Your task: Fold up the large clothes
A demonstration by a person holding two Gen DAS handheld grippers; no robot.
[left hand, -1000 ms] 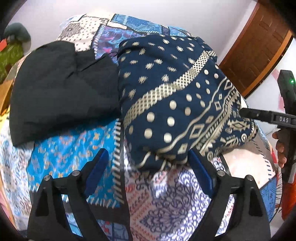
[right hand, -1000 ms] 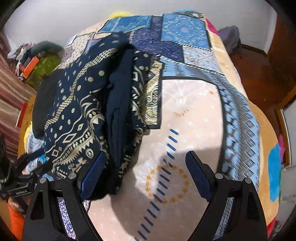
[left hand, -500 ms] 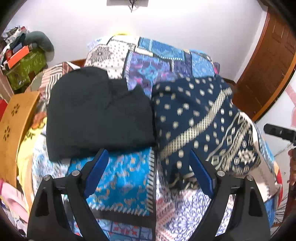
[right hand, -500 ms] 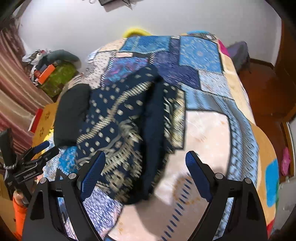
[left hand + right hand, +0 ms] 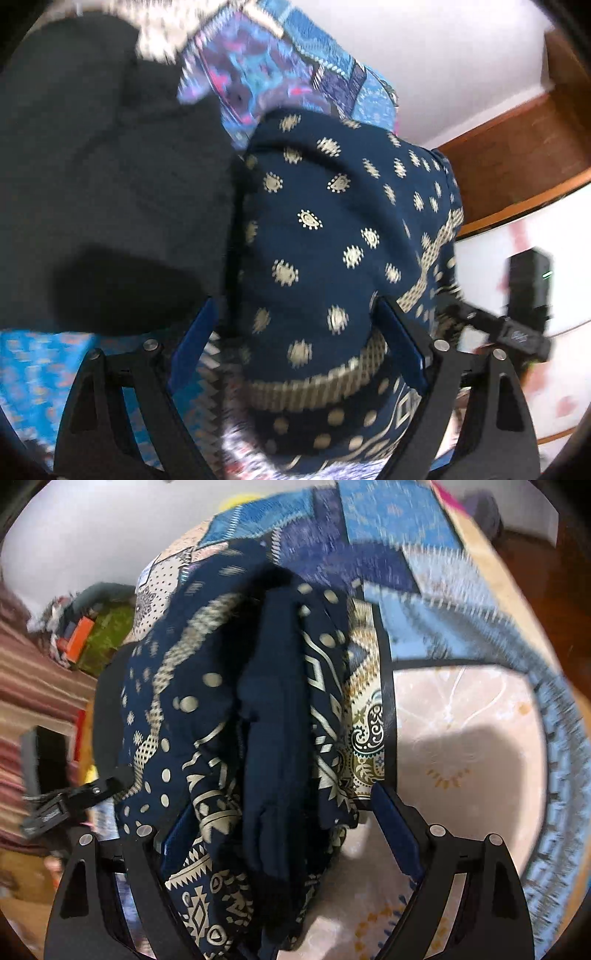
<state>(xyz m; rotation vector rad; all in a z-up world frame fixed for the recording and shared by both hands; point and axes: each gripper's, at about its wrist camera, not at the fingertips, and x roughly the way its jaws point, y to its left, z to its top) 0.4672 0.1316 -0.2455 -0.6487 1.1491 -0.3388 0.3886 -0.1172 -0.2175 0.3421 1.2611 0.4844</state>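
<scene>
A folded navy garment with gold dots and bands lies on the patchwork bedspread. My left gripper is open and close over one end of it, with the cloth lying between the blue pads. In the right wrist view the same navy garment shows its layered folded edge. My right gripper is open and straddles that edge. Each gripper shows in the other's view: the right one and the left one. Both views are blurred.
A folded black garment lies against the navy one's left side. The bedspread's pale patch is bare to the right. A wooden door stands beyond the bed, and a heap of belongings sits at the far left.
Both grippers have dropped in close to the navy garment, which now fills the space between their fingers. The left view has rolled and shifted right, off the black garment. Jaw widths look unchanged.
</scene>
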